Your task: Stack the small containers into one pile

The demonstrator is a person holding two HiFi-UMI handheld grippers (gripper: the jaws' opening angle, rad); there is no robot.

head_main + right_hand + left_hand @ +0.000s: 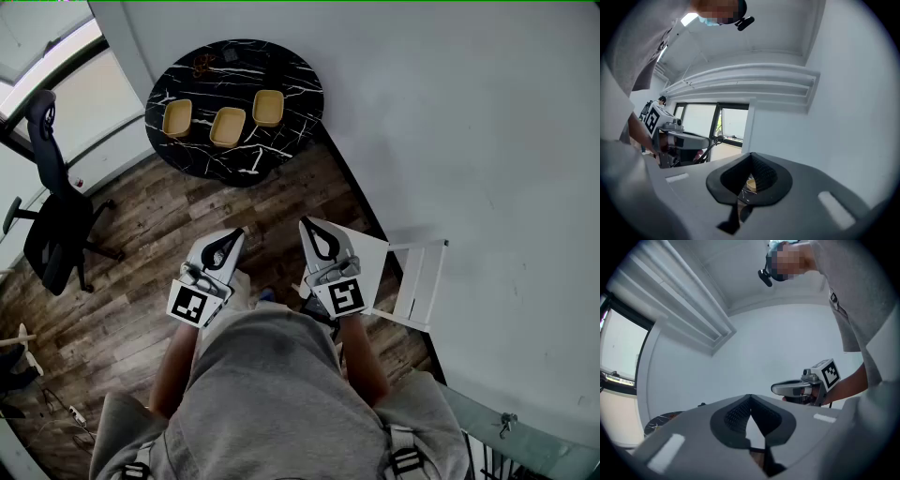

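Observation:
Three small tan containers stand apart in a row on a round black marble table [291, 70]: the left container [177, 118], the middle container [228, 127] and the right container [268, 108]. Both grippers are held close to the person's body, well short of the table. The left gripper [233, 233] is shut with nothing in it; in its own view its jaws [750, 397] meet at the tip. The right gripper [307, 224] is shut and empty too [751, 155]. Through the gap behind the right jaws a sliver of a tan container [751, 183] shows.
A small brown object [203, 64] lies at the table's far edge. A black office chair [52, 216] stands on the wood floor at the left. A white folding frame [417, 277] leans by the wall at the right. Windows line the left side.

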